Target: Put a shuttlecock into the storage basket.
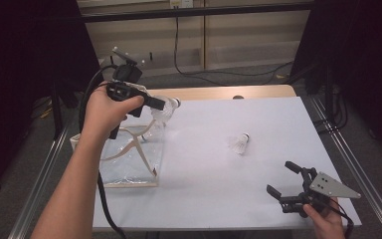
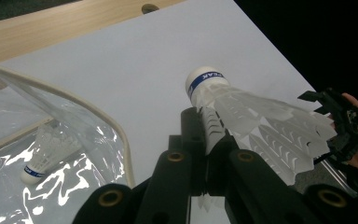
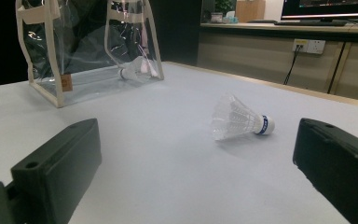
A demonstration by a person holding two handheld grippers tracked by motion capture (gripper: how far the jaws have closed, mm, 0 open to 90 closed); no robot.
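My left gripper (image 1: 155, 103) is raised over the far right corner of a clear bag (image 1: 129, 167) with cream trim and is shut on a white shuttlecock (image 1: 167, 110). In the left gripper view the jaws of the left gripper (image 2: 208, 135) pinch the feather skirt of that shuttlecock (image 2: 256, 116), and its blue-banded cork points away. A second shuttlecock (image 2: 46, 154) lies inside the bag (image 2: 98, 116). A third shuttlecock (image 1: 239, 143) lies on its side on the white table (image 1: 204, 189). My right gripper (image 1: 281, 178) rests open near the front right corner, with the third shuttlecock (image 3: 240, 122) ahead of the right gripper (image 3: 196, 140).
The bag (image 3: 74, 46) stands on the table's left side, handles loose. A wooden strip (image 1: 219, 92) runs along the far edge. Metal rails flank the table. Cables (image 1: 214, 74) cross the floor behind it.
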